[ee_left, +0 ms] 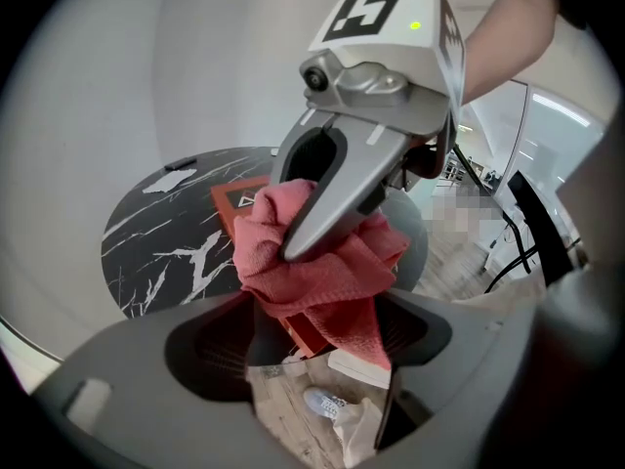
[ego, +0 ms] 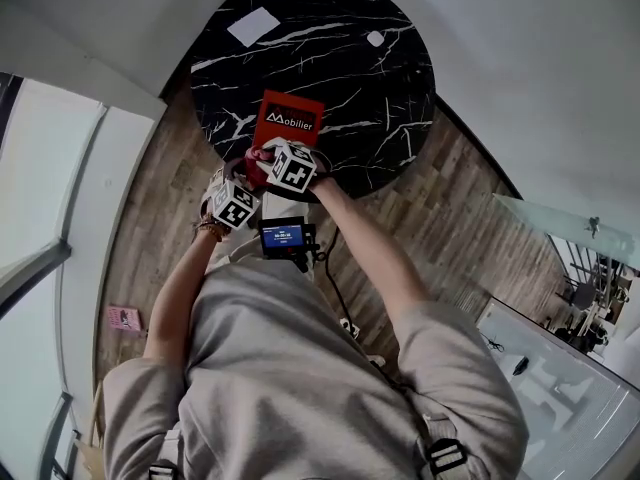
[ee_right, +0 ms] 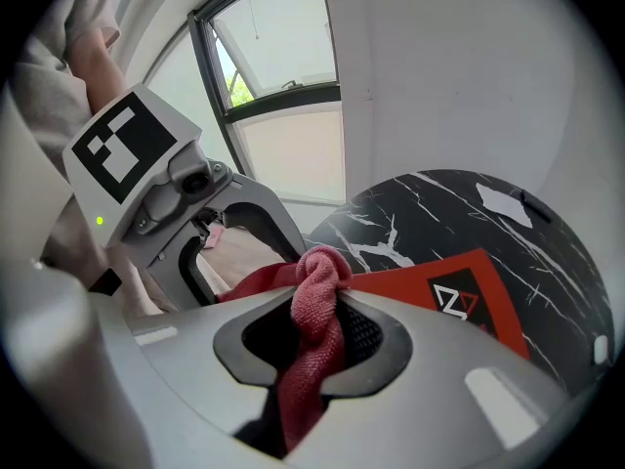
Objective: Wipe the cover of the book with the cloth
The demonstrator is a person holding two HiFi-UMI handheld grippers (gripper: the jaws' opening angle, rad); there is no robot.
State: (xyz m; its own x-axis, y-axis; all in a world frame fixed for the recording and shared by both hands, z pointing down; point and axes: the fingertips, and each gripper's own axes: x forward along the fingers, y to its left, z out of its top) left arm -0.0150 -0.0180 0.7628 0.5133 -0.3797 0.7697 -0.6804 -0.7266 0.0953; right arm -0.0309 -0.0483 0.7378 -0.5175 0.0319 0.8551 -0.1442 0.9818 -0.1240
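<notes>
A red book (ego: 290, 118) (ee_right: 459, 291) lies near the front edge of a round black marble table (ego: 350, 58) (ee_left: 166, 242). Both grippers meet just off that edge. My right gripper (ego: 268, 158) (ee_right: 314, 335) is shut on a bunched red cloth (ee_left: 322, 272) (ee_right: 317, 262), which sticks out past its jaws. In the left gripper view the right gripper (ee_left: 293, 247) hangs the cloth between my left gripper's (ee_left: 322, 345) (ego: 240, 183) spread jaws. The left gripper stands open, and the cloth covers part of the book's near corner (ee_left: 239, 201).
A white sheet of paper (ego: 253, 26) and a small white object (ego: 375, 39) lie at the table's far side. A small screen device (ego: 286, 236) hangs at the person's chest. The floor is wood, with a pink item (ego: 124, 318) at left. Glass panels stand at left.
</notes>
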